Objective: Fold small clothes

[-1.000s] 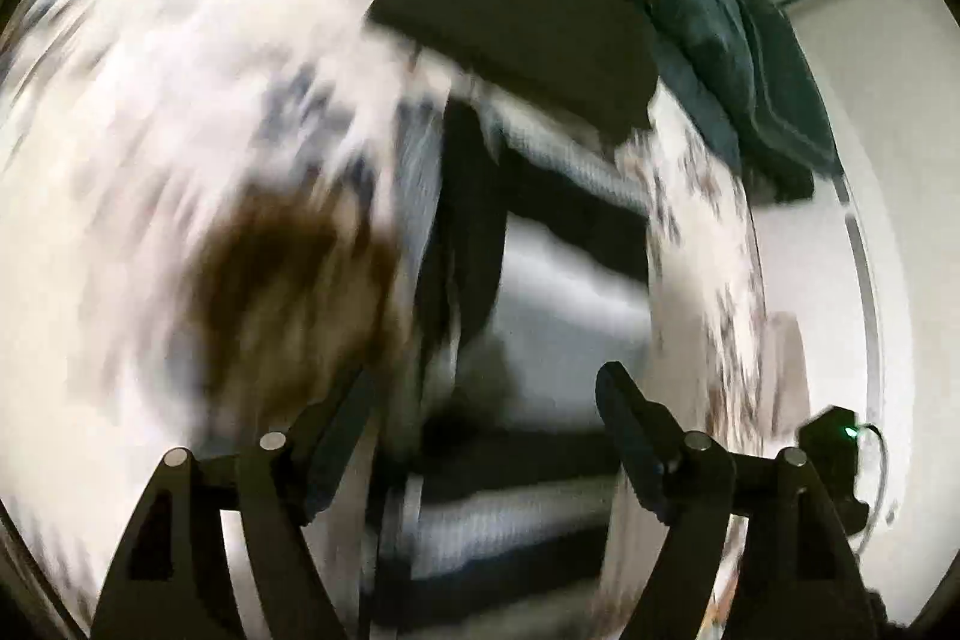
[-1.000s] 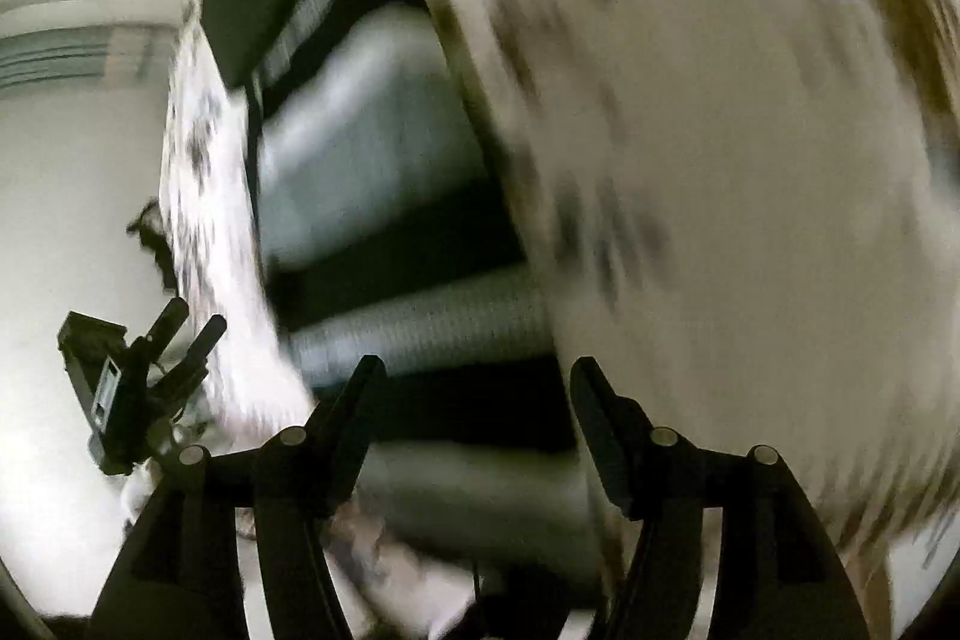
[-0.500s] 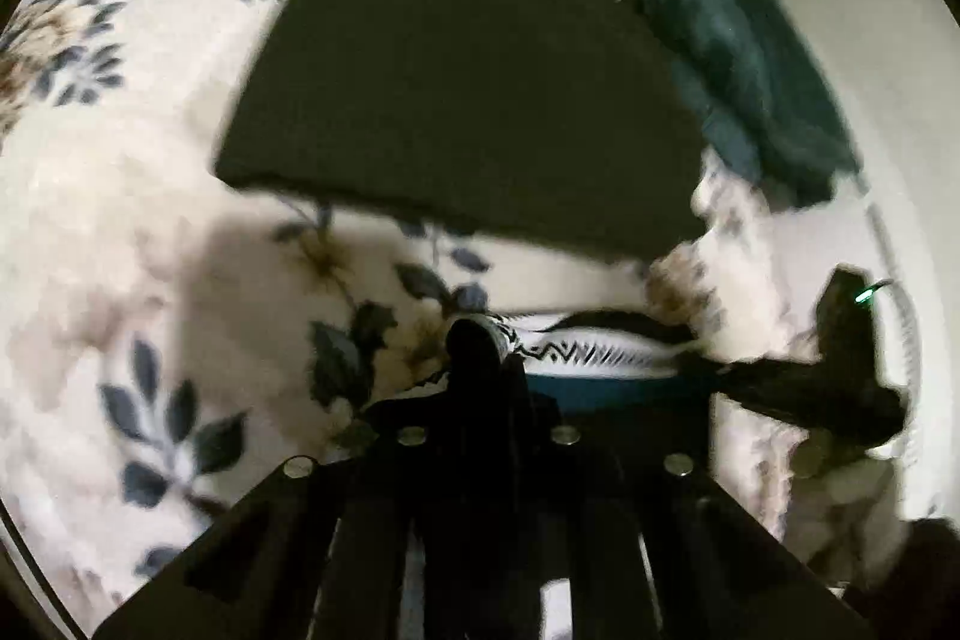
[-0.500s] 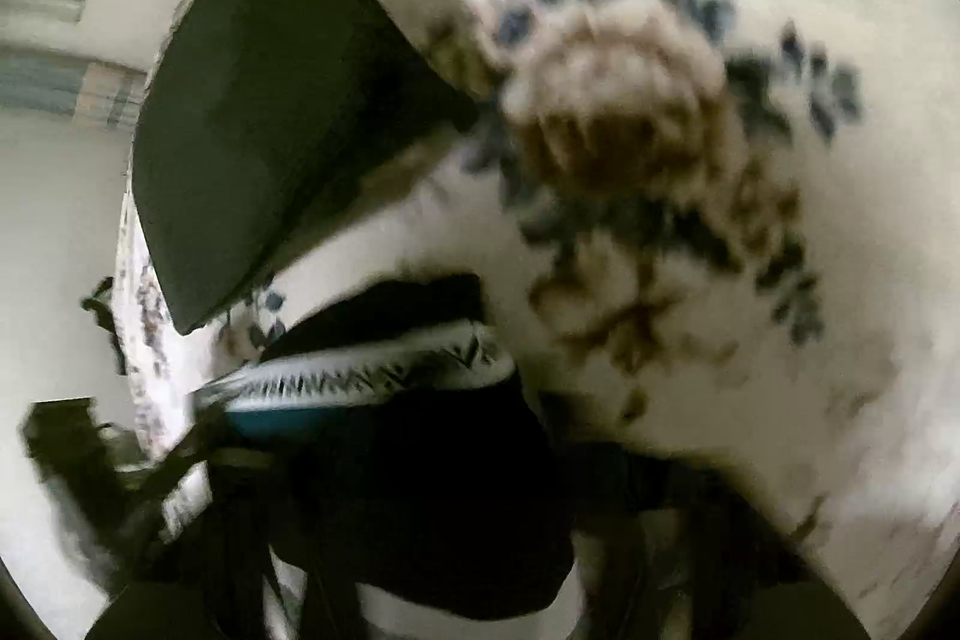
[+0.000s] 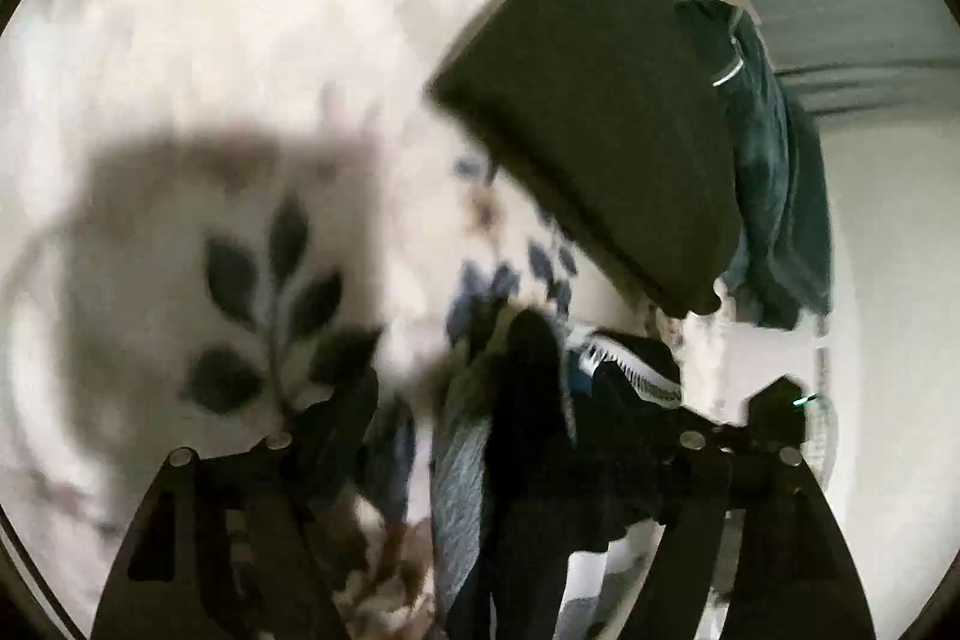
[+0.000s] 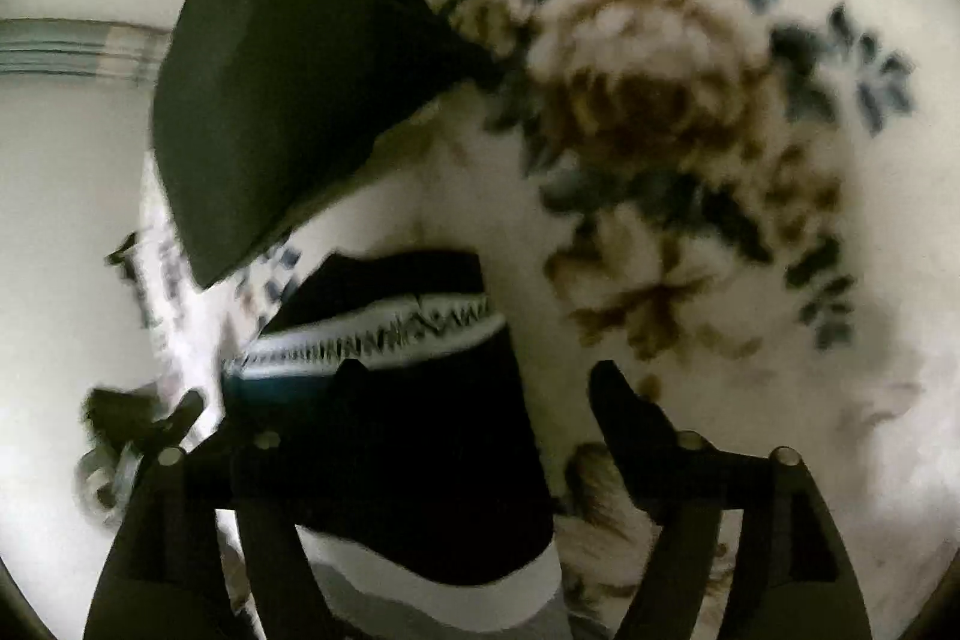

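While both jaws are opening, left hand-held gripper [image 5: 510,400] and right hand-held gripper [image 6: 474,394] release dark garment [image 6: 390,430] onto floral bedspread [image 6: 690,160]. Folded dark piece [image 6: 282,70] lies beside; teal pile [image 5: 774,172] likely remains.

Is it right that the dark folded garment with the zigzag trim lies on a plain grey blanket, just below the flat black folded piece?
Not quite. The dark folded garment with the zigzag trim does lie just below the flat black folded piece, but the blanket is cream with a blue and brown floral print, not plain grey. The right wrist view shows it.
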Motion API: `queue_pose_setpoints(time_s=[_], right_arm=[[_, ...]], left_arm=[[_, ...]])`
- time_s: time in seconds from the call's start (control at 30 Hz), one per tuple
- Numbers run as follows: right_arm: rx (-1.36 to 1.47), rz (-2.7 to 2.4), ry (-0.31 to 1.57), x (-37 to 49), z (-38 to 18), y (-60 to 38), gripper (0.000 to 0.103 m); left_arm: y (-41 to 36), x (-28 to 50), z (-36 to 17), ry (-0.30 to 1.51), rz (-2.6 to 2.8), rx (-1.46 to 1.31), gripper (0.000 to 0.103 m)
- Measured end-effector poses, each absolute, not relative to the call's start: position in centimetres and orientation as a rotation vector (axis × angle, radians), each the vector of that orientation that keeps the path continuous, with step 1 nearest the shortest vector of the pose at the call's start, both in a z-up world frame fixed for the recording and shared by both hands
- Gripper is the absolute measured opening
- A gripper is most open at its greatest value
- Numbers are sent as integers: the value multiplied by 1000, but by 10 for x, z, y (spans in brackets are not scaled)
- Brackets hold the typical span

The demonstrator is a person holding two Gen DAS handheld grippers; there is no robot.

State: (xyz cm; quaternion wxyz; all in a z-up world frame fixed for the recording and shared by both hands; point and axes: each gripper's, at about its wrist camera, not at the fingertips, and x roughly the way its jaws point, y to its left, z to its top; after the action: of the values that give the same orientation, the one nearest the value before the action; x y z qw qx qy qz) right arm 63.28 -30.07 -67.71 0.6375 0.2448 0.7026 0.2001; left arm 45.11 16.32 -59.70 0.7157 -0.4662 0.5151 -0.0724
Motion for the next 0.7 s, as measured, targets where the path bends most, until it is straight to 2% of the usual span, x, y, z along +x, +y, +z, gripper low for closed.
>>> queue_pose_setpoints(time_s=[0.1, 0.27, 0.3, 0.33, 0.37, 0.4, 0.43, 0.53, 0.7], right_arm=[[724, 538, 1668, 628, -706, -305, 81], [856, 603, 1688, 630, -724, -304, 83], [858, 613, 1679, 631, -722, -304, 84], [849, 629, 1675, 631, -721, -302, 78], [819, 635, 1674, 632, -719, -299, 69], [768, 632, 1675, 633, -715, -293, 43], [742, 621, 1675, 633, -713, -291, 29], [722, 566, 1621, 639, -697, -294, 20], [714, 517, 1536, 675, -671, -286, 16]], left_arm=[[153, 455, -613, 1158, -240, -1103, 72], [128, 477, -610, 1196, -322, -1012, 69], [121, 483, -605, 1199, -329, -970, 38], [114, 486, -602, 1210, -338, -922, 18], [112, 487, -597, 1215, -348, -879, 18], [110, 488, -591, 1201, -350, -846, 17], [108, 489, -584, 1185, -347, -819, 17], [104, 497, -569, 1161, -347, -792, 17], [108, 533, -555, 1137, -351, -733, 17]])
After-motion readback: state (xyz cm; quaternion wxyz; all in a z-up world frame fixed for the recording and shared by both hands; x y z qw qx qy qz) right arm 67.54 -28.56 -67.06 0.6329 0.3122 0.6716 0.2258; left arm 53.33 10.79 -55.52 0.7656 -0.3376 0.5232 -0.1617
